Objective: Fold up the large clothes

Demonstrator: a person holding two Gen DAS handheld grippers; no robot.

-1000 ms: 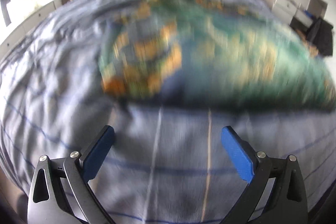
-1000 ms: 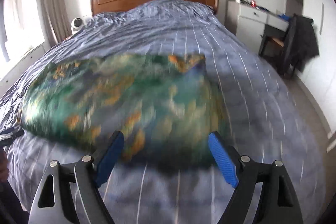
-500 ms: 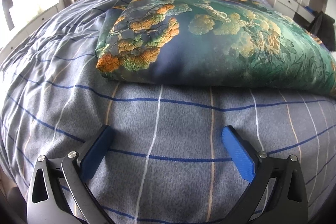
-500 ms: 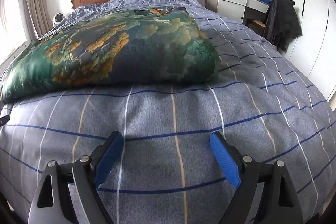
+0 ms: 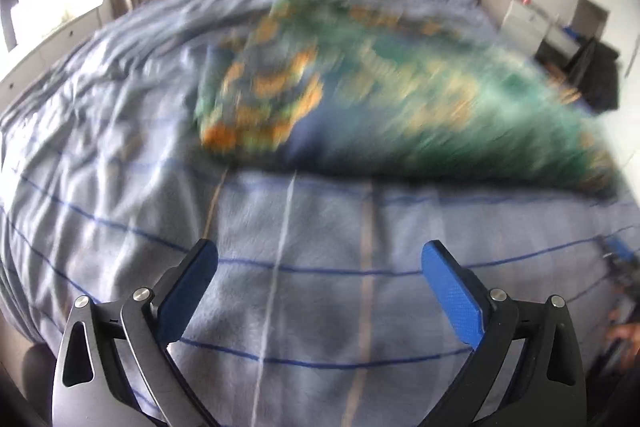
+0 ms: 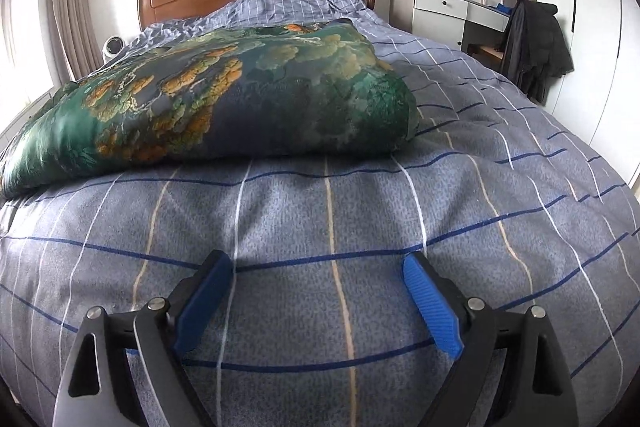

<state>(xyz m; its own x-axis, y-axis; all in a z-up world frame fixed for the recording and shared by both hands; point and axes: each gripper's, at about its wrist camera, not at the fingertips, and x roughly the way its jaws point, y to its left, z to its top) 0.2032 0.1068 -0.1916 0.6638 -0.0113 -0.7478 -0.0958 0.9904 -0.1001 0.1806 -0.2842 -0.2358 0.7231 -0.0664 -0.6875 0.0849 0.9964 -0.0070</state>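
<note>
Garment looks folded on the bed, though blurry; left gripper and right gripper gape empty.

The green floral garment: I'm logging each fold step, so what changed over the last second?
The right gripper dropped low over the plaid bedcover, and its empty jaws have just been opening. The left gripper pulled back slightly. The green floral garment stayed folded on the bed, with neither gripper holding it.
</note>
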